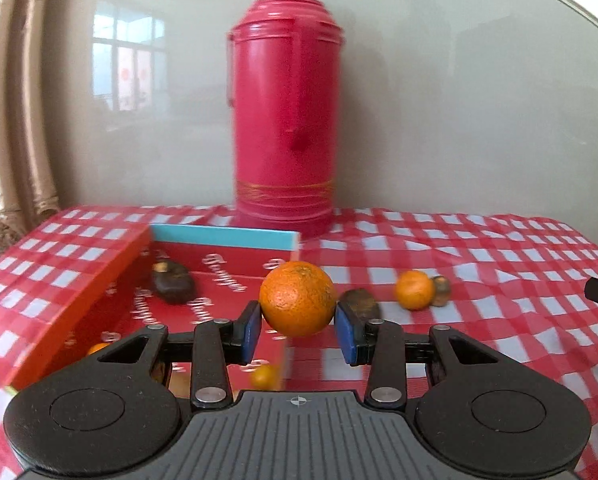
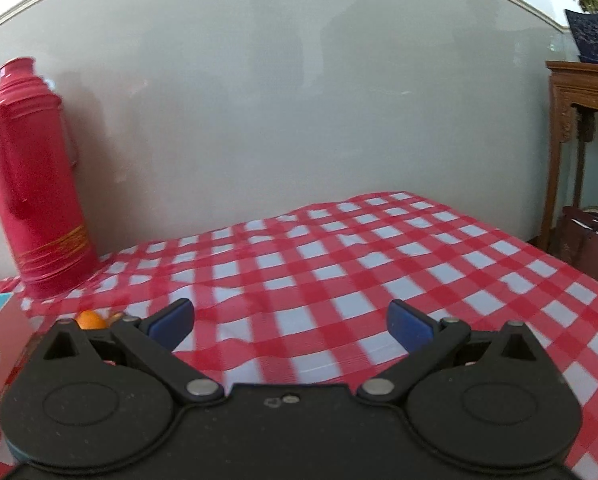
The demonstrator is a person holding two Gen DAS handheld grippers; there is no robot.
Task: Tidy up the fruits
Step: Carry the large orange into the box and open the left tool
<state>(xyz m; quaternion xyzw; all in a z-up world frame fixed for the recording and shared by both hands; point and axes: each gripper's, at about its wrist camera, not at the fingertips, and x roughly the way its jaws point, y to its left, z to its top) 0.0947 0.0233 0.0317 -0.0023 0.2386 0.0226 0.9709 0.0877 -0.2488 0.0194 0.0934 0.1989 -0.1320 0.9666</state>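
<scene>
The left gripper (image 1: pixel 297 330) is pinching a large orange (image 1: pixel 297 298) between its blue pads (image 1: pixel 251 334), the fruit clear of the checked tablecloth (image 1: pixel 479 272) and poised over the near right edge of the red box (image 1: pixel 219 280). Just below and behind the left pad, inside the box, a small orange fruit (image 1: pixel 263 376) shows, and another orange piece (image 1: pixel 98 348) sits partly hidden by the left finger linkage. Further ahead and to the left of the tongs, a dark fruit (image 1: pixel 173 282) lies on the box floor. Outside the box, immediately beyond the right pad, a dark brown fruit (image 1: pixel 361 300) rests on the cloth; further right lie a small tangerine (image 1: pixel 415 289) and, touching it, a small dull-coloured fruit (image 1: pixel 441 291). At the far edge, behind the box, stands a red thermos flask (image 1: pixel 285 108). The right gripper (image 2: pixel 291 320) has its jaws spread wide with nothing between them, held over bare cloth. Assessment: sorting is partly complete. At least three pieces are boxed, one is in transit, and three remain loose on the cloth to the right. The held orange appears ready for placement in the box; blur makes finer identification of the dark fruits unreliable.
</scene>
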